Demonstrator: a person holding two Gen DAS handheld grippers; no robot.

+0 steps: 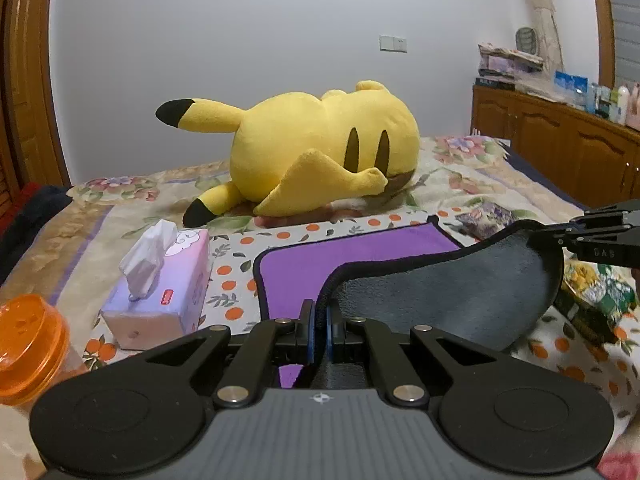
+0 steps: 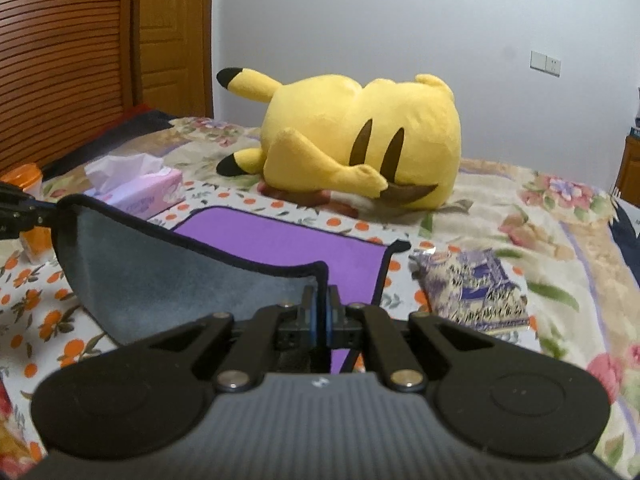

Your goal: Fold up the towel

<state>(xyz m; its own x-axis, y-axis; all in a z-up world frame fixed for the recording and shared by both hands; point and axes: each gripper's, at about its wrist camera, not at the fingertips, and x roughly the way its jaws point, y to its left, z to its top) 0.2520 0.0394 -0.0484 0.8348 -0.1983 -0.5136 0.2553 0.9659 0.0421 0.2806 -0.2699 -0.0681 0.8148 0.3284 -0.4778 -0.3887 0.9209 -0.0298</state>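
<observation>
The towel [image 1: 352,264] is purple on one side and grey on the other, with a black hem. It lies on the bed, its near edge lifted so the grey underside [image 1: 452,292] faces me. My left gripper [image 1: 320,316] is shut on the near left corner. My right gripper [image 2: 320,308] is shut on the near right corner and also shows at the right edge of the left wrist view [image 1: 560,236]. The towel [image 2: 280,240] sags between the two grippers. The far half lies flat.
A yellow plush toy [image 1: 320,160] lies beyond the towel. A pink tissue box [image 1: 168,284] and an orange-lidded jar [image 1: 32,340] are at the left. A purple packet [image 2: 476,292] lies right of the towel. A wooden cabinet [image 1: 560,148] stands at the right.
</observation>
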